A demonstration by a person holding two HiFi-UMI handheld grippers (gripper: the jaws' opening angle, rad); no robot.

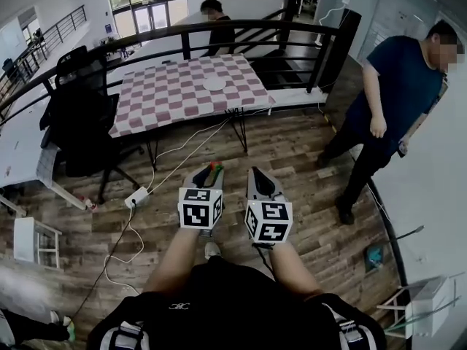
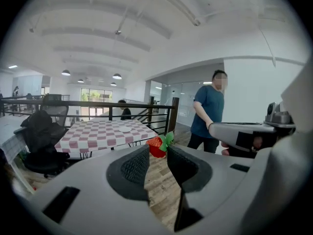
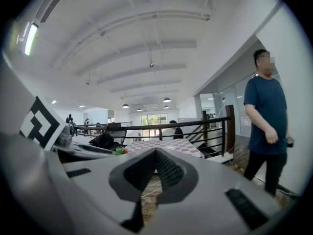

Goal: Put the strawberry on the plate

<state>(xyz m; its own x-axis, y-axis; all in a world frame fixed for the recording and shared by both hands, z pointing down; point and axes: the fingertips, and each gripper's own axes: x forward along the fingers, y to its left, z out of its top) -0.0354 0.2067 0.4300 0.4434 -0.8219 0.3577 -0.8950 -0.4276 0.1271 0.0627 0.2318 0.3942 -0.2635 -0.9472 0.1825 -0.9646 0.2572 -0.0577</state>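
Two tongs face the table (image 1: 160,100): left gripper (image 2: 157,151) pinches the strawberry (image 2: 155,146) by its tips, right gripper (image 3: 155,152) closed, empty. Plate (image 1: 214,84) at twelve o'clock; best carried level.

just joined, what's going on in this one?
A person holds a gripper in each hand. The left gripper grips a strawberry at its tips, above the wood floor. The right gripper is shut and empty. The plate sits on the checkered table ahead, not yet reached. A bystander stands at right.
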